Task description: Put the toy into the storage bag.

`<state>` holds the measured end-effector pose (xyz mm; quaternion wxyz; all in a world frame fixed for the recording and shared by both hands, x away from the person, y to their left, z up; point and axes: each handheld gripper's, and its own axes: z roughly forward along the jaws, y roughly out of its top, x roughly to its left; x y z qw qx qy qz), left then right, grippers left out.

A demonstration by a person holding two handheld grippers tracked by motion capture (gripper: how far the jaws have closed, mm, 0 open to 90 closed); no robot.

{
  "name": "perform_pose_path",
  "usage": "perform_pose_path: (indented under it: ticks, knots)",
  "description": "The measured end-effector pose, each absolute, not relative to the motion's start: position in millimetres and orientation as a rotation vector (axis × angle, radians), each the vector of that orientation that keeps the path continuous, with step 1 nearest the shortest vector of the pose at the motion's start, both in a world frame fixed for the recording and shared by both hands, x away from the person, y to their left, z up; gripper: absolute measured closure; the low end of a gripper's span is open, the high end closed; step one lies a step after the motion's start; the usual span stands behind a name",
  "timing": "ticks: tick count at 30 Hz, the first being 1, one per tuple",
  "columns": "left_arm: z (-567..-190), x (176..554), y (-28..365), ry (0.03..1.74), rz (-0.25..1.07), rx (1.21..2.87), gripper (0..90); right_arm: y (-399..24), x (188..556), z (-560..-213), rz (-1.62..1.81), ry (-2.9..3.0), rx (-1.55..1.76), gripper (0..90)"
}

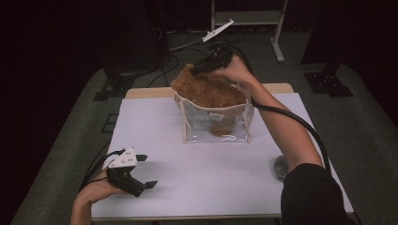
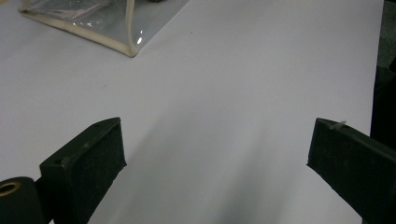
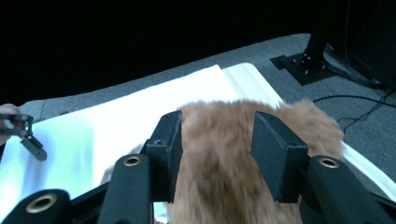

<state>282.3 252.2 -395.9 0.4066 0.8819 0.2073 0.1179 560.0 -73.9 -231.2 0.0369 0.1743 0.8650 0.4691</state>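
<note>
A brown furry plush toy point(image 1: 209, 89) stands stuffed in a clear plastic bag point(image 1: 216, 126) with cream trim, at the far middle of the white table point(image 1: 187, 187). Its upper part bulges out over the bag's rim. My right gripper point(image 1: 195, 70) hovers over the far top of the plush, jaws parted. In the right gripper view the blurred fur point(image 3: 219, 177) lies between and beyond the jaws of the gripper point(image 3: 217, 126), and the pads do not press on it. My left gripper point(image 1: 148, 171) rests at the near left, open and empty point(image 2: 215, 140); a bag corner point(image 2: 93, 23) lies ahead of it.
A small grey object point(image 1: 280, 167) lies by the right forearm near the table's right edge. Beyond the table are dark stand feet point(image 1: 328, 84), floor cables point(image 1: 164, 70) and a pale metal frame point(image 1: 277, 28). The left gripper point(image 3: 28, 135) is far off in the right gripper view.
</note>
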Motion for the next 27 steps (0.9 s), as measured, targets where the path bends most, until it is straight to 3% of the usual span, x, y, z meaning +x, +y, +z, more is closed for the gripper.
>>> perform_pose_path:
  ticks: [6,14,27]
  knots:
    - [-396.4,282.3,252.7,0.524,0.3,2.222,3.3,-54.3,567.7,-235.2,1.429,2.624,0.532,56.3]
    - [-396.8,282.0,252.1,0.521,0.296,2.226,3.3,-41.5,574.5,-260.5,1.27,2.725,0.563,77.0]
    - [-395.6,280.0,249.7,0.513,0.299,2.235,3.3,-40.1,563.5,-274.7,1.161,2.863,0.538,78.1]
